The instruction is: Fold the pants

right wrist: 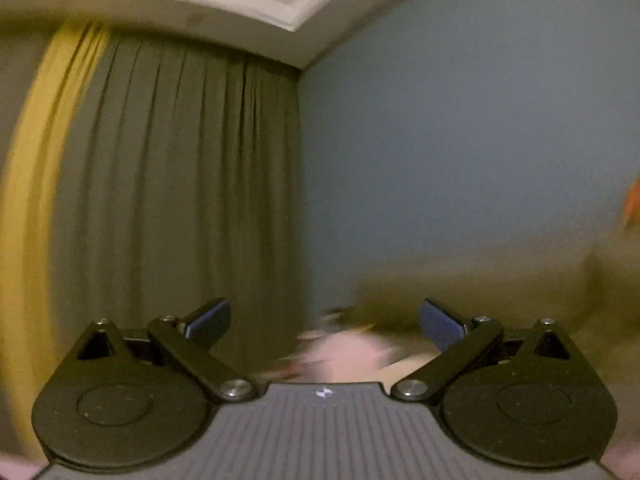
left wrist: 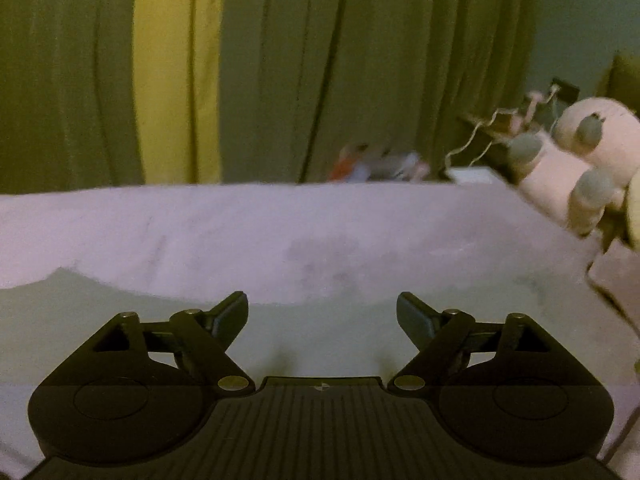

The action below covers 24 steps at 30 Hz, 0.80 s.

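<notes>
In the left wrist view a pale grey-green cloth [left wrist: 80, 304], apparently the pants, lies flat on a lilac bed sheet [left wrist: 240, 232]. My left gripper [left wrist: 320, 300] hovers over the cloth's far edge. Its jaws stand wide apart, with nothing between them. In the blurred right wrist view my right gripper [right wrist: 326, 304] points about level at the room's corner, jaws wide apart and empty. No pants show in that view.
Olive curtains [left wrist: 360, 80] with a yellow strip [left wrist: 176, 80] hang behind the bed. A pink plush toy [left wrist: 592, 148] with grey feet sits at the bed's right end, cords and small items beside it. The right view holds a blue-grey wall [right wrist: 460, 140], the ceiling and a pink blur [right wrist: 344, 352].
</notes>
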### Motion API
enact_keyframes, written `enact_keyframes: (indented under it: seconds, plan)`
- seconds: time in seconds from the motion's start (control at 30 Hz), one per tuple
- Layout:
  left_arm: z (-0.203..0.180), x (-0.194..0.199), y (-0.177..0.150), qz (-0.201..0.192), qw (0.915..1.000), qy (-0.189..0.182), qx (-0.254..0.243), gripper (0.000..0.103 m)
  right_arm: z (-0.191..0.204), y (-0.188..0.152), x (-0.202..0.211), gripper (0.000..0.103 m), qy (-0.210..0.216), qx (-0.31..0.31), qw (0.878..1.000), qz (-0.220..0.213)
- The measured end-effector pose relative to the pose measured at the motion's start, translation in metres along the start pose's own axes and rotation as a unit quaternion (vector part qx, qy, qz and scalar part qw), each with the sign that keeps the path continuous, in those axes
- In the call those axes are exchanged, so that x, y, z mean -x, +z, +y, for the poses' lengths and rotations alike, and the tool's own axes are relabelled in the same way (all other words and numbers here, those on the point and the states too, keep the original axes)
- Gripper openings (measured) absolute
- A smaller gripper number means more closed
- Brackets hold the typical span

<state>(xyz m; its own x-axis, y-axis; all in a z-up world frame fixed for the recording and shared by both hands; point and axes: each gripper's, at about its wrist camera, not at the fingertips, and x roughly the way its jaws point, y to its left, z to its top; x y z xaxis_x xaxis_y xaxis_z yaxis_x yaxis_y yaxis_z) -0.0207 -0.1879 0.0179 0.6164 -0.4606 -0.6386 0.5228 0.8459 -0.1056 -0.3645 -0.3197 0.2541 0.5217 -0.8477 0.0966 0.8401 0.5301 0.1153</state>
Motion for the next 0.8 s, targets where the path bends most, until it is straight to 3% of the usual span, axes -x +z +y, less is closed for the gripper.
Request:
enact_keyframes:
  seconds: [0.1, 0.23, 0.33, 0.37, 0.4, 0.5, 0.63, 0.8]
  plan:
    - [-0.04, -0.019, -0.008, 0.008, 0.9993, -0.037, -0.01, 0.087, -0.029, -0.003, -0.009, 0.1, 0.05, -0.111, 0.991, 0.048]
    - [-0.065, -0.045, -0.022, 0.045, 0.9979, -0.023, -0.04, 0.084, -0.06, -0.015, -0.032, 0.1, 0.075, -0.192, 0.97, 0.127]
    - [-0.061, -0.058, -0.03, 0.083, 0.9961, -0.031, 0.0, 0.083, -0.068, -0.035, -0.049, 0.1, 0.081, -0.215, 0.957, 0.179]
    - [-0.059, -0.058, -0.031, 0.095, 0.9949, -0.03, 0.008, 0.078, -0.069, -0.044, -0.051, 0.1, 0.088, -0.219, 0.952, 0.195]
    - [-0.057, -0.058, -0.031, 0.109, 0.9938, -0.024, 0.004, 0.074, -0.068, -0.051, -0.058, 0.1, 0.095, -0.222, 0.947, 0.21]
    - [-0.049, -0.049, -0.034, 0.096, 0.9945, -0.004, -0.042, 0.077, -0.052, -0.076, -0.07, 0.1, 0.115, -0.24, 0.928, 0.261]
    - [-0.046, -0.049, -0.053, 0.127, 0.99, 0.007, -0.062, 0.079, -0.05, -0.079, -0.071, 0.1, 0.121, -0.254, 0.92, 0.271]
    - [-0.046, -0.052, -0.081, 0.136, 0.9858, 0.046, -0.086, 0.079, -0.054, -0.078, -0.072, 0.1, 0.127, -0.262, 0.916, 0.274]
